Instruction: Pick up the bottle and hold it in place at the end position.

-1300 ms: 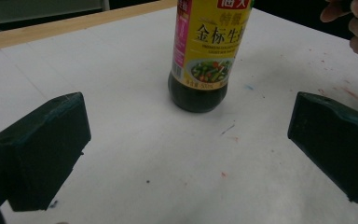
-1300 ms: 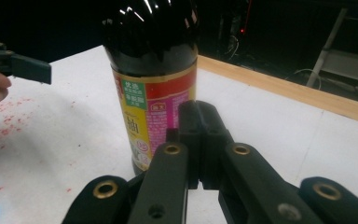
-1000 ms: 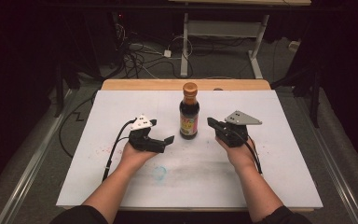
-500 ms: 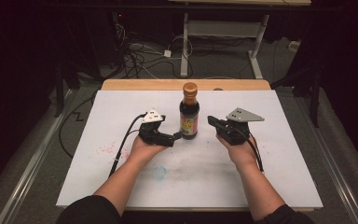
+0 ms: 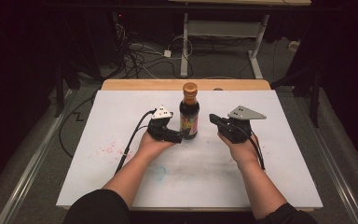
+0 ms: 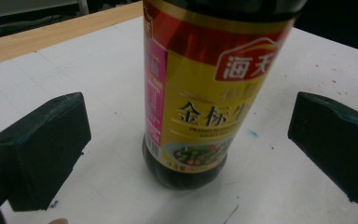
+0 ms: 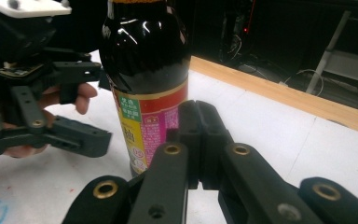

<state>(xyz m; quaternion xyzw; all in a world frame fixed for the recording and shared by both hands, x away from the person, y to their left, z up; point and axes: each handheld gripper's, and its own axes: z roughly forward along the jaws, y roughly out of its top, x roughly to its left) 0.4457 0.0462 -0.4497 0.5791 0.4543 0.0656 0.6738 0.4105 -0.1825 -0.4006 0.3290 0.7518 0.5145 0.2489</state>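
A dark soy sauce bottle (image 5: 189,113) with a brown cap and a red and yellow label stands upright at the middle of the white board (image 5: 121,116). My left gripper (image 5: 179,134) is close against its left side and open. In the left gripper view the bottle (image 6: 191,93) rises between the two wide-apart pads (image 6: 42,149), which do not touch it. My right gripper (image 5: 213,118) sits a little to the bottle's right, shut and holding nothing, its tip pointing at the bottle. In the right gripper view its closed jaws (image 7: 198,112) face the bottle (image 7: 144,60), with the left gripper (image 7: 93,105) beyond.
The white board lies on a wooden table whose far edge (image 5: 168,84) shows behind the bottle. Faint red marks (image 5: 107,149) and a blue smudge (image 5: 158,173) stain the board. Cables (image 5: 140,56) and a metal desk frame (image 5: 223,32) stand on the floor behind.
My left gripper has moved right across the board, up to the bottle's side. The right gripper and the bottle have stayed put.
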